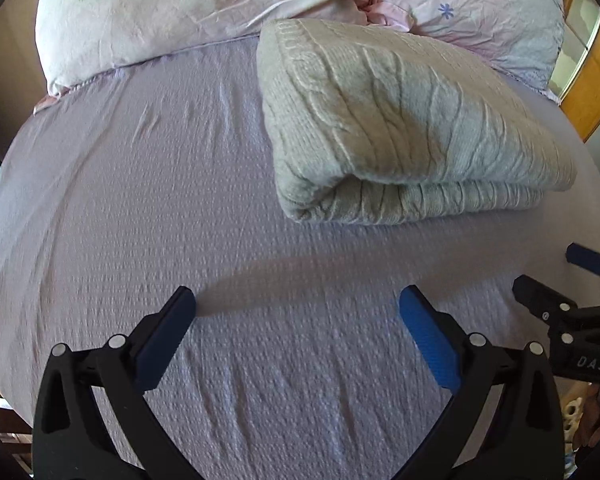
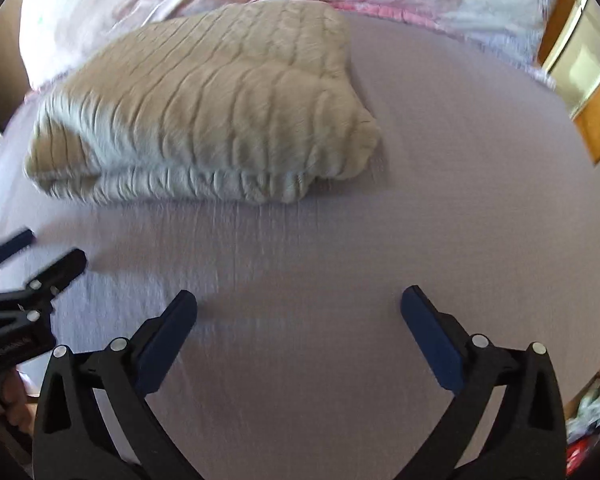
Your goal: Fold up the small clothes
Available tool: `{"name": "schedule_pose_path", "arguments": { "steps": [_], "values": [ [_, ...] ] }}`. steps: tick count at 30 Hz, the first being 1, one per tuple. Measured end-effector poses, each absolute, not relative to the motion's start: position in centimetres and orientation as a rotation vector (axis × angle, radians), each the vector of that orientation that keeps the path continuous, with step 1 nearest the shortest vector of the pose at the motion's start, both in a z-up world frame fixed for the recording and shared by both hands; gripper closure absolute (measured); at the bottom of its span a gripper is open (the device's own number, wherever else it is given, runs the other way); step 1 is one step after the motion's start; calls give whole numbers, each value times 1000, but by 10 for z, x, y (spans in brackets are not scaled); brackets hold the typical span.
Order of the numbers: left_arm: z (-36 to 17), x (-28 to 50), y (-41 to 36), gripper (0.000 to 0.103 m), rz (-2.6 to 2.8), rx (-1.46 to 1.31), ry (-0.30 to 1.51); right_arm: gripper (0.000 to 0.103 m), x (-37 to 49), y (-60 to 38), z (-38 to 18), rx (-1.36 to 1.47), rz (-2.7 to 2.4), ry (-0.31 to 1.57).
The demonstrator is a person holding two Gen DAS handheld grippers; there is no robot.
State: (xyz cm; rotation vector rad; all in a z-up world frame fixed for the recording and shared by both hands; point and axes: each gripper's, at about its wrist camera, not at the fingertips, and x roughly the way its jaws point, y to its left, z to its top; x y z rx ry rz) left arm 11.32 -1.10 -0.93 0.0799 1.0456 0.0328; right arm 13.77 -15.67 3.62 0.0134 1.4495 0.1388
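Note:
A beige cable-knit sweater (image 1: 400, 120) lies folded in a thick bundle on the lilac bed sheet (image 1: 140, 200), towards the pillows. It also shows in the right wrist view (image 2: 204, 112), blurred. My left gripper (image 1: 298, 300) is open and empty, over bare sheet a short way in front of the sweater. My right gripper (image 2: 299, 300) is open and empty, also over bare sheet in front of it. Each gripper shows at the edge of the other's view, the right one (image 1: 548, 276) and the left one (image 2: 52, 248).
Pink floral pillows (image 1: 180, 12) lie behind the sweater at the head of the bed. A wooden frame (image 1: 592, 80) stands at the far right. The sheet (image 2: 460, 200) is bare around the sweater. Clutter (image 2: 588, 412) lies off the bed at lower right.

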Motion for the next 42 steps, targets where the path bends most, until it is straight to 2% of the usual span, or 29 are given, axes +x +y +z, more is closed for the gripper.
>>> {"name": "schedule_pose_path", "arguments": {
  "steps": [5, 10, 42],
  "values": [
    [-13, 99, -10, 2, 42, 75, 912, 1, 108, -162, 42, 28, 143, 1251],
    [-14, 93, -10, 2, 54, 73, 849, 1, 97, -164, 43, 31, 150, 1182],
    [-13, 94, -10, 2, 49, 75, 849, 1, 98, -165, 42, 27, 160, 1172]
  ]
}}
